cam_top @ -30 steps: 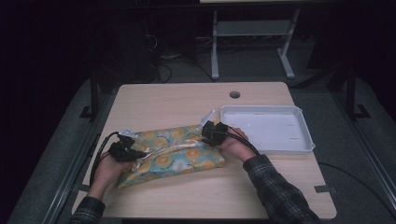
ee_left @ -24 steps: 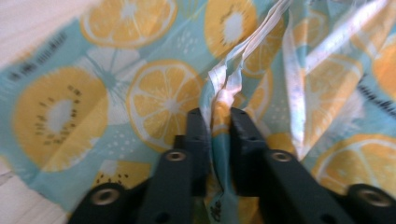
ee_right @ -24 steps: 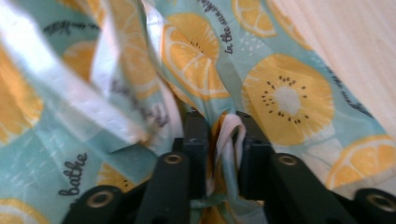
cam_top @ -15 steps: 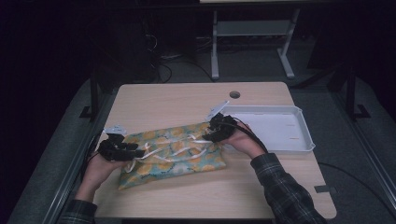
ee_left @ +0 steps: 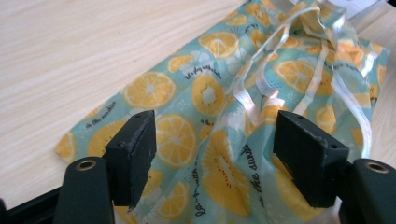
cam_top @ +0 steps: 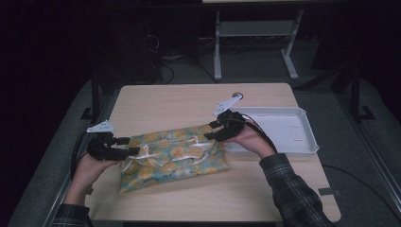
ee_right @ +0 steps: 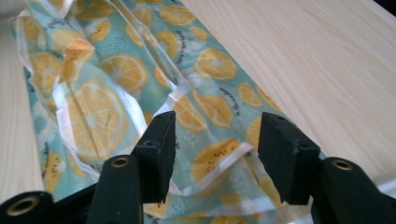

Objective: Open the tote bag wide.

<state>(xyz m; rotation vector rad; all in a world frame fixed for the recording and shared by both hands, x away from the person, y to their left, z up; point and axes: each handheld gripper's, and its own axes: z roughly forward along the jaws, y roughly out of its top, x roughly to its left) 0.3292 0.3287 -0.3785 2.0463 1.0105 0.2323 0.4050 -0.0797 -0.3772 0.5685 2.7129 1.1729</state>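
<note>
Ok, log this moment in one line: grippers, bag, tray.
left gripper: open, jaws just opening, above bag end | right gripper: same | teal citrus-print plastic bag: flat on table, released | white rectangular tray: beside it

Both forearms are reaching in from the near edge — the left gripper (cam_top: 135, 152) is pointing level toward the right, its jaws having just been opening and standing wide apart, while the right gripper (cam_top: 211, 131) is pointing leftward and slightly down, its jaws also parting — neither pair is pressing on anything
</note>
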